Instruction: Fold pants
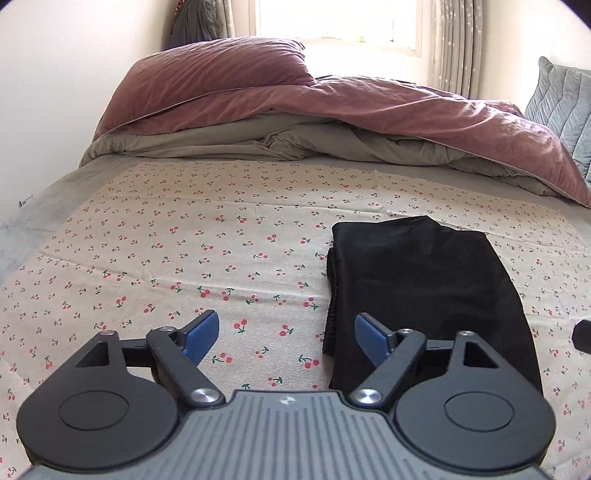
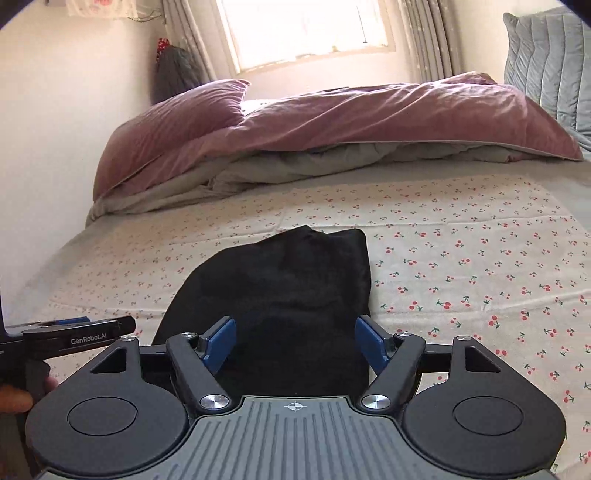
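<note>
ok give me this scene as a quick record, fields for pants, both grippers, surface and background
pants: black pants, folded into a compact stack, lying flat
left gripper: left gripper open, empty, over the cloth beside the pants' left edge
right gripper: right gripper open, empty, over the pants' near end
surface: cherry-print cloth on the bed
background: pink duvet bunched at the far end, window behind

The pants [image 1: 424, 280] between the fingers of the right gripper [image 2: 295, 341] are plain black. The sheet [image 1: 184, 258] under them is cream with small red cherries and green stems. Beyond the fingers, the duvet [image 1: 332, 107] is dusty pink outside, grey-beige inside. The finger pads [image 1: 201, 334] are blue.
</note>
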